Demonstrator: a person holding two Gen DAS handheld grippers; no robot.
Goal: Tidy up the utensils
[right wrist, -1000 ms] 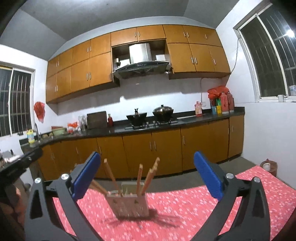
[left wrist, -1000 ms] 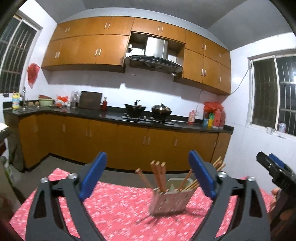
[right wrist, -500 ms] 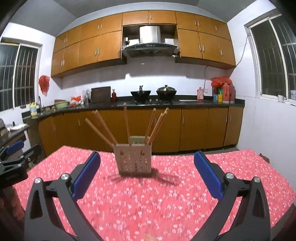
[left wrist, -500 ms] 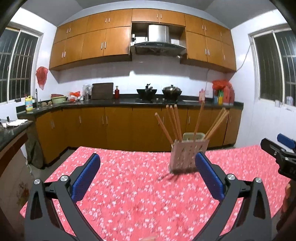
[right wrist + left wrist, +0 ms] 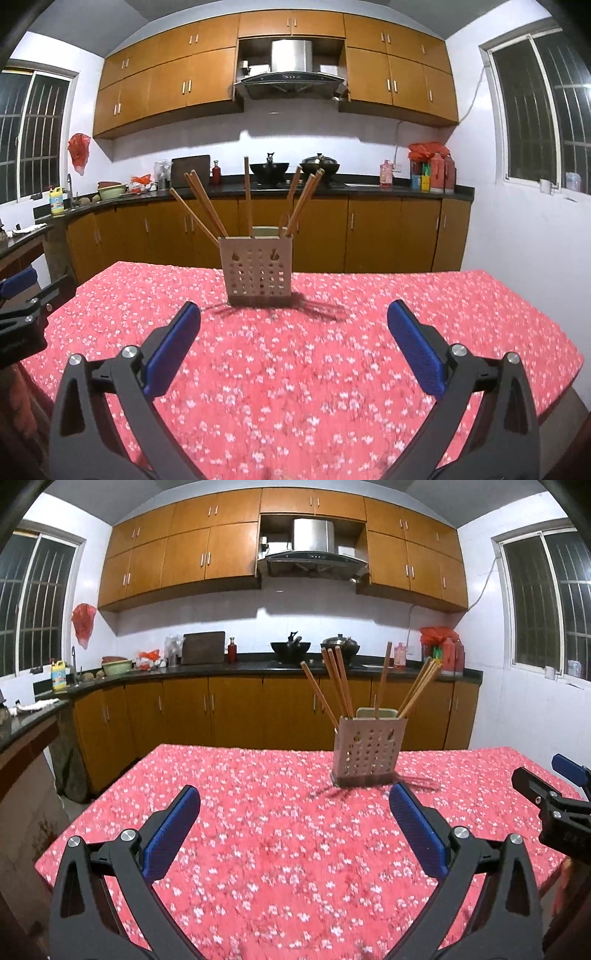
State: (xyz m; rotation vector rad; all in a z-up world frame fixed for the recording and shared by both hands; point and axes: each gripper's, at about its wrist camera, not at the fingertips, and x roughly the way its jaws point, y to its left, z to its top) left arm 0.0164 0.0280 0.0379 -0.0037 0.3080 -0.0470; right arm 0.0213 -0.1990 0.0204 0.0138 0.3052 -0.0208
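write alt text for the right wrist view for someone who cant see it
An open right gripper with blue pads hovers empty above a table under a red floral cloth, facing a perforated holder of fanned wooden chopsticks. Behind are wooden kitchen cabinets; the left gripper shows at the left edge.

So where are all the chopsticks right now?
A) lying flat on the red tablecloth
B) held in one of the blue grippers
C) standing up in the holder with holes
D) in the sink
C: the chopsticks stick up and fan out of the perforated holder that stands on the flowered tablecloth, while both grippers are open and empty.
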